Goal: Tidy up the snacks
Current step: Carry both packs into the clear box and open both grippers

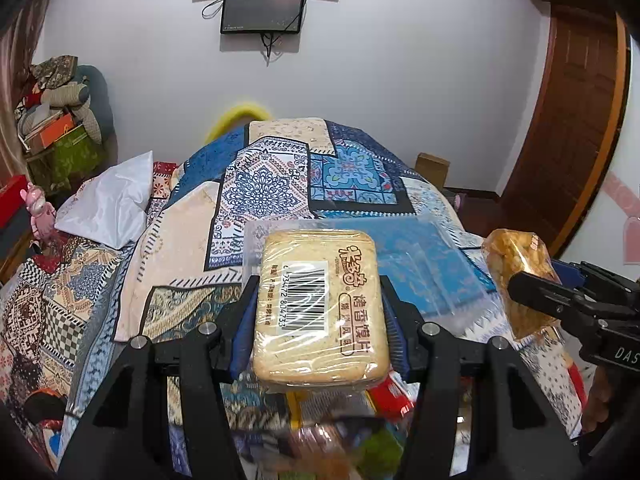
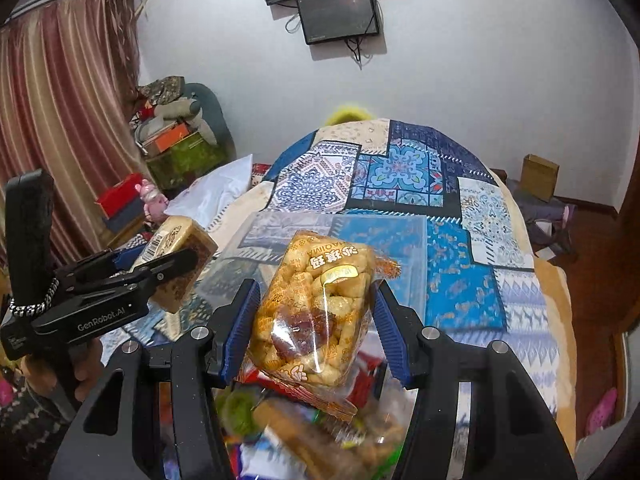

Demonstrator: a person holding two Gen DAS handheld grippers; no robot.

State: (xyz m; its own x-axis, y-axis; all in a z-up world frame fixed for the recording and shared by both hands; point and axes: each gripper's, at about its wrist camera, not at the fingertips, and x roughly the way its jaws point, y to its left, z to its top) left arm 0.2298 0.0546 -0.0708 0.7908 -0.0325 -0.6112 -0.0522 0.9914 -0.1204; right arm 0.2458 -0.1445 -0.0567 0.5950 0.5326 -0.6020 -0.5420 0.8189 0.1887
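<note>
Beige and shrink-wrapped, that pale bread-slice packet [image 1: 320,308] sits clamped between the blue pads of the left gripper [image 1: 320,312], barcode facing up, held above the patchwork quilt [image 1: 272,184] that covers the bed. Left of the quilt, a white pillow [image 1: 108,204] lies crumpled and a small pink toy [image 1: 40,210] stands near it. Just beyond the packet, resting on the quilt, there's a clear plastic box [image 1: 420,252], see-through enough that the blue pattern shows through it. Over to the right of the quilt's middle, the right gripper [image 2: 316,320] has its pads pressed on a clear bag of golden puffed sticks [image 2: 316,312], orange print on the wrapper, held up above the quilt as well. Below both held packs, at the quilt's near edge, a blurred heap of loose snacks [image 2: 304,432] shows red, green and orange wrappers. Off the quilt's far right corner, a cardboard box [image 2: 540,176] stands on the dark floor.
</note>
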